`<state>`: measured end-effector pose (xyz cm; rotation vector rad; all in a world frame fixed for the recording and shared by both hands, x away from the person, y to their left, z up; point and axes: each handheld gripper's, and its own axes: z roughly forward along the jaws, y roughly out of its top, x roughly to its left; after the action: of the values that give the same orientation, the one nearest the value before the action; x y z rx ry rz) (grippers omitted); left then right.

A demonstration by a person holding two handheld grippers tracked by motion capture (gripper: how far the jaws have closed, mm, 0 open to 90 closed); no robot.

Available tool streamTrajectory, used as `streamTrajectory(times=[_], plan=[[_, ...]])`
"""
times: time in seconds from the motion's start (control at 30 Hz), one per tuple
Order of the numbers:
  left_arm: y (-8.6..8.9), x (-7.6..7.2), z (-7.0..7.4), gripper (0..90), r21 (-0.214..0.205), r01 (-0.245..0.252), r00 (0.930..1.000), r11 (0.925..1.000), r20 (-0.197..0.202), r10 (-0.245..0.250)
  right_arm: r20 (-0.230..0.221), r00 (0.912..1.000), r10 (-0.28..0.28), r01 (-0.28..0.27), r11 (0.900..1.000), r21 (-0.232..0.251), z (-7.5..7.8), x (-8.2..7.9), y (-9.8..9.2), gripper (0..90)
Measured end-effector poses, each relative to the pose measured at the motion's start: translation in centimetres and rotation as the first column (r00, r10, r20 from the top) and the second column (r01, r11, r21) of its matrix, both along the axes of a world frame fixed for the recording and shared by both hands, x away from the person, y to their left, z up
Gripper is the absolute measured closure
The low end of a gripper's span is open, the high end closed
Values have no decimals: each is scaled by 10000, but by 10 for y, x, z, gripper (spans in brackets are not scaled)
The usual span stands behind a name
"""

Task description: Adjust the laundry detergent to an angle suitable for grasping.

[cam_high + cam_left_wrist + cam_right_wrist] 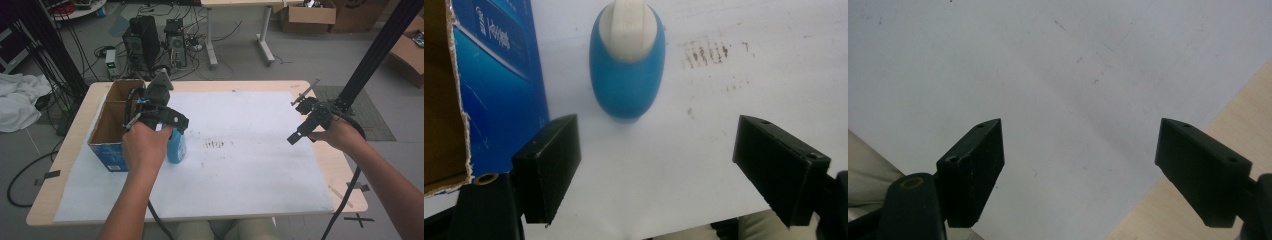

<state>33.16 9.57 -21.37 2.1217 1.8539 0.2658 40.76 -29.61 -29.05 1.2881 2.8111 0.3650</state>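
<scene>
**Inspector:** Report the left side first.

**Assistant:** The left hand (142, 147) comes in from the bottom edge, forearm running straight up the sheet, with the left gripper (656, 165) raised above the blue bottle (627, 65). In the left gripper view its jaws stand wide apart with nothing between them; the bottle lies beyond the tips, not touched by either pad.

**Inspector:** Location of the bottle?

**Assistant:** On the white sheet (250, 170), just beside the blue wall of the open cardboard box (112, 120), at the table's left. It has a white cap; some dark marks on the sheet lie near it on the side away from the box.

**Inspector:** And the right side?

**Assistant:** The right hand (340, 135) is near the table's right edge, forearm entering from the lower right corner. The right gripper (1078, 165) points down at bare sheet, with the wooden table (1238, 125) edge to one side. Its jaws are also spread, empty, well apart from the bottle.
</scene>
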Motion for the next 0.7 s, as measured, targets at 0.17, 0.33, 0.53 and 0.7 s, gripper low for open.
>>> streamTrajectory(times=[0.17, 0.33, 0.53, 0.7], plan=[[0, 6, 2, 195, -167, 41, 9999, 9999, 107, -39, 50, 9999, 92, -92, 9999, -49, 2, 0, 1, 197], [-2, 13, 4, 195, -160, 63, 9998, 9999, 184, -61, -4, 9999, 102, -102, 9999, -63, 3, 0, 2, 197], [-7, 23, 7, 187, -64, 319, 9992, 9995, 250, -317, -24, 9999, 125, -125, 9999, -60, 3, 1, 1, 196], [-8, 33, 7, 186, -112, 421, 9989, 9990, 199, -419, 5, 9999, 171, -171, 9998, -59, 4, 2, 3, 196]])
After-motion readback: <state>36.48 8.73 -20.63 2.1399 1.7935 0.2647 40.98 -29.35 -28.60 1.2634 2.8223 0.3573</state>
